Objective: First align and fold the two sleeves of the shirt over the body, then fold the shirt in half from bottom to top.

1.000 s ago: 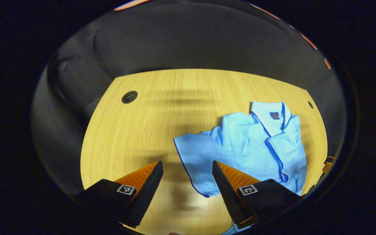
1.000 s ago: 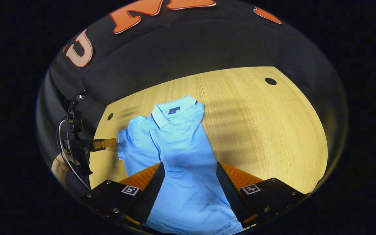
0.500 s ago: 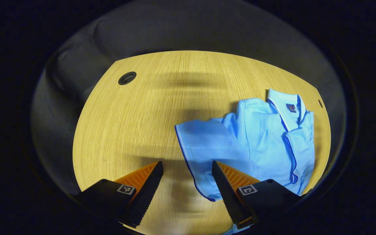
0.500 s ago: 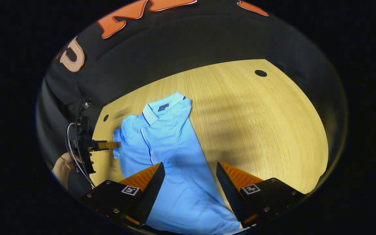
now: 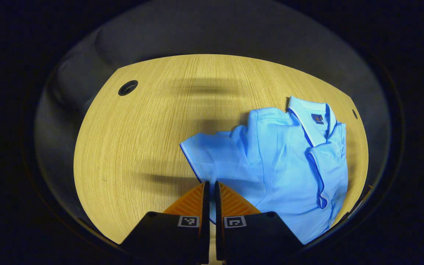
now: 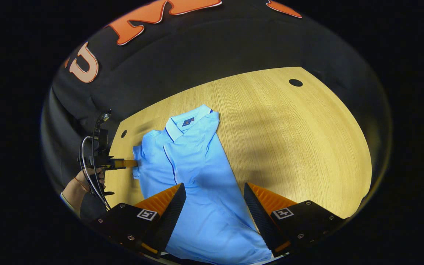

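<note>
Left hand-held gripper (image 5: 209, 189) has its fingers brought almost together on the hem of the sleeve (image 5: 212, 158) of the blue shirt (image 6: 197, 176), which lies on the desk (image 5: 138, 129) with its other sleeve already folded over the body. Right hand-held gripper (image 6: 215, 195) hangs wide apart over the lower body, gripping nothing. The bite looks thin, right at the hem, so the sleeve could slip free when lifted; a pull too far could also drag the body askew and spoil the fold. A dark label (image 5: 317, 118) sits inside the collar, its writing too small to read.
</note>
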Demonstrator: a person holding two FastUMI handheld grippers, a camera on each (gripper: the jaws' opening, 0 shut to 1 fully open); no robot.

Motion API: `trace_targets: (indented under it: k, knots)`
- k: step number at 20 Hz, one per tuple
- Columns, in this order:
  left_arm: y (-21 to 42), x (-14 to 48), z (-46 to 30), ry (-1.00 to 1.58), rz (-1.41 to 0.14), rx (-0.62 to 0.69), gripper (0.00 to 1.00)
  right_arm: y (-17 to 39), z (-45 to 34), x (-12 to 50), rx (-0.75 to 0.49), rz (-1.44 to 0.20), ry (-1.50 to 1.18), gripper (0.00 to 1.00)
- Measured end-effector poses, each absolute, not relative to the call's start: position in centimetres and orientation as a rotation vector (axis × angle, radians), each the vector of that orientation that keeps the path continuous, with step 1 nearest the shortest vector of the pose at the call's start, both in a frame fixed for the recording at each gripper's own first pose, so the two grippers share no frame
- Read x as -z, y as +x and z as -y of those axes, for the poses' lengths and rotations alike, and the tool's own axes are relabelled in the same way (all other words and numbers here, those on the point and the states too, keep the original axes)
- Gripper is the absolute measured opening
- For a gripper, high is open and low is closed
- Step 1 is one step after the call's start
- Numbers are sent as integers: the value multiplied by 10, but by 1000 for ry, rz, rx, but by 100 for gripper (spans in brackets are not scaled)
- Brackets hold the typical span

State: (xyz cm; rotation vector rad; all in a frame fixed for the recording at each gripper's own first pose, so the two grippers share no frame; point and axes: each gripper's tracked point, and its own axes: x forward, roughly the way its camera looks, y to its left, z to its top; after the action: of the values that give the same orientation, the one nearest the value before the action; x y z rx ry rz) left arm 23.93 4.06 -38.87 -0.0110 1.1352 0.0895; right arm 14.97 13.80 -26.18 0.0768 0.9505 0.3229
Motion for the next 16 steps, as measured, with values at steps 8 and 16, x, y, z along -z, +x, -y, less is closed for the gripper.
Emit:
trace_targets:
  k: [8,16]
  knots:
    - [235,339,-32,47,-1064,-21,5,148,-114,258,-281,-920,74,98]
    - [232,284,37,130,-995,113,5,144,-97,251,-267,-907,115,98]
